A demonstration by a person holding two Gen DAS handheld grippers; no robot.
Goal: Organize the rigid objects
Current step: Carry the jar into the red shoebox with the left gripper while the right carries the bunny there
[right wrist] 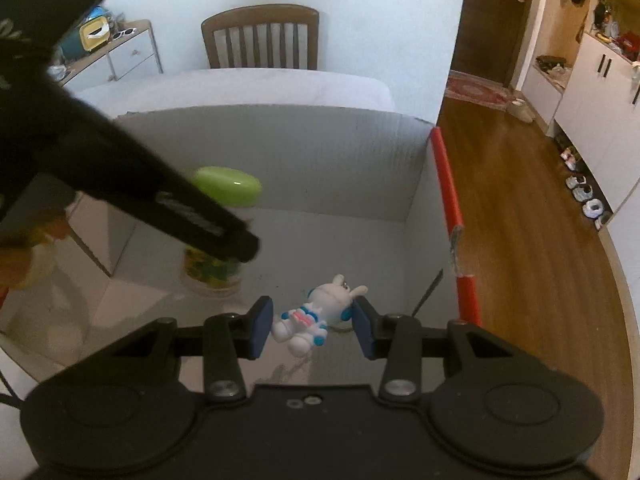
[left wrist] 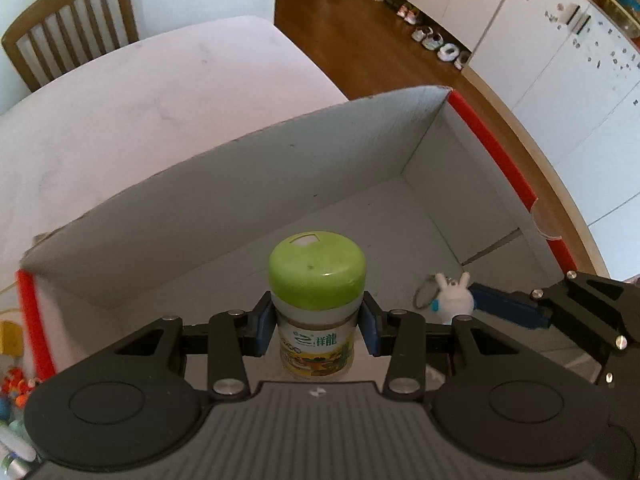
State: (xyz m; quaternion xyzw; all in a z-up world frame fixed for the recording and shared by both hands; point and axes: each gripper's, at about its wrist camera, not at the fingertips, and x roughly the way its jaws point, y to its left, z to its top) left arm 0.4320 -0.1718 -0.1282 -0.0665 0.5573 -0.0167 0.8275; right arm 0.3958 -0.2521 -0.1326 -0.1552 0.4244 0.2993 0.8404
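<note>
Open box (left wrist: pixel 256 184) floor beyond jar (left wrist: pixel 317 304) and rabbit toy (left wrist: pixel 452 298)

We see a white table (left wrist: pixel 132 120) carrying a large open cardboard box (left wrist: pixel 224 184) with red-edged sides. At the table's left edge beside the box lie small colourful items (left wrist: pixel 16 392), too blurred for us to name.

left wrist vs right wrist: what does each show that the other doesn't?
Left wrist only: the left gripper shut on the green-lidded jar just under its lid, with the label readable; colourful clutter outside the box at the left edge.

Right wrist only: the rabbit figure between the right gripper's pads; contact is unclear. Also a side cabinet and a door.

Both: white box with red edging, jar, rabbit figure, wooden chair, wood floor.
</note>
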